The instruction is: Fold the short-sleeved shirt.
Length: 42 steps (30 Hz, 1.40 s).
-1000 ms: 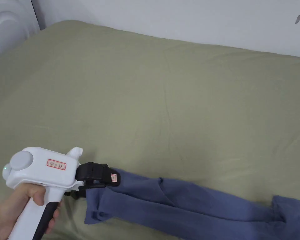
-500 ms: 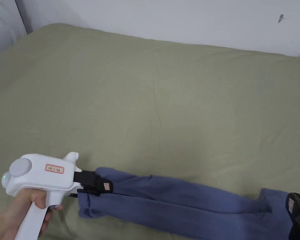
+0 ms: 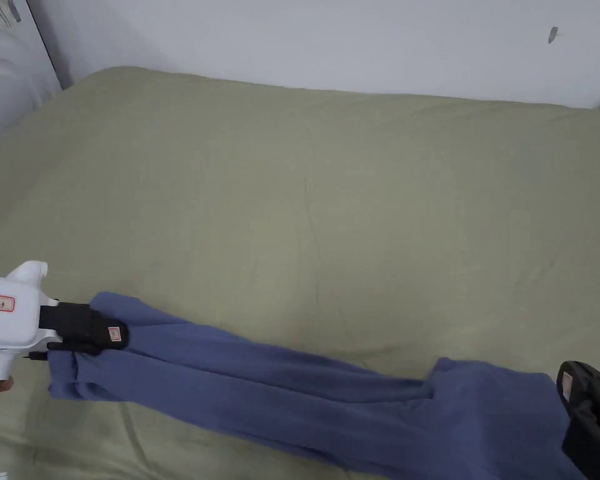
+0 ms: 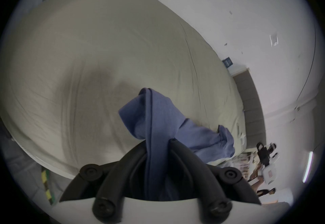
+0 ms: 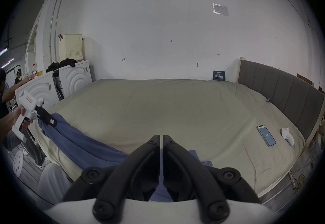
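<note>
stretching the shirt (image 3: 280, 387) across the bed's (image 3: 330, 200) near edge, apparently to pull it straight for folding. at its left end the left gripper (image 3: 86, 335), level and pointing right, has its fingers clamped on a bunched corner. the right gripper (image 3: 589, 409) holds the other end, fingers together on cloth.

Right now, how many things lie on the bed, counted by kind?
Blue shirt: 1
Phone: 1
White object beside the phone: 1
Total: 3
</note>
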Each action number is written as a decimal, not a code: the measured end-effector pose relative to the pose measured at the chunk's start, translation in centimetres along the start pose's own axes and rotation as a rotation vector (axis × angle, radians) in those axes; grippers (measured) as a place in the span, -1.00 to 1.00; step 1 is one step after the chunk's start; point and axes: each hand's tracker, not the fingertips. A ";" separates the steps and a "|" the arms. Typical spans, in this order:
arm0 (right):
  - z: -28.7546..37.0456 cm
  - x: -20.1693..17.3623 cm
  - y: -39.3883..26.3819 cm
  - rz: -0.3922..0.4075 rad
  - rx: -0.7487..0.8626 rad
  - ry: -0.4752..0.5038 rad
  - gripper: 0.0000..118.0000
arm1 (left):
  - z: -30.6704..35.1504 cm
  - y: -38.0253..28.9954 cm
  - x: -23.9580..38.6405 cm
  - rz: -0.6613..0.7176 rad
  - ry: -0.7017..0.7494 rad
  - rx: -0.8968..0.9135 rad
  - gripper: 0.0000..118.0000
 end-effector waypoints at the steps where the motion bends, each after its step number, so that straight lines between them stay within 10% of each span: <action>1: 0.0 0.1 -0.1 -0.003 -0.001 -0.001 -0.90 | 0.1 -0.1 1.4 -0.038 0.002 -0.007 -0.89; 18: 2.6 3.9 -1.8 0.000 0.034 -0.112 -0.90 | -18.3 -8.0 23.7 -0.439 0.141 -0.210 -0.87; 19: 2.7 4.1 -1.8 -0.010 0.032 -0.118 -0.90 | -19.4 -8.3 24.0 -0.450 0.143 -0.210 -0.64; 21: 2.9 4.5 -2.0 -0.025 0.028 -0.125 -0.90 | -20.3 -8.7 24.5 -0.449 0.068 -0.244 0.82; 22: 2.9 4.7 -2.1 -0.030 0.024 -0.127 -0.90 | -20.1 -8.6 24.4 -0.409 0.049 -0.248 1.00; 30: 2.0 5.1 -2.6 -0.070 -0.001 -0.108 -0.90 | -13.5 -6.4 20.3 -0.313 -0.002 -0.104 0.67; 31: 1.9 5.0 -2.6 -0.071 -0.006 -0.101 -0.90 | -13.5 -6.4 19.1 -0.301 0.015 -0.077 0.37; 33: 1.7 4.6 -2.7 -0.064 -0.011 -0.098 -0.90 | -13.8 -6.3 17.9 -0.272 -0.026 -0.090 -1.00; 42: 1.6 4.2 -3.0 -0.050 -0.043 -0.081 -0.90 | -24.2 -9.9 20.8 -0.232 -0.057 -0.244 -1.00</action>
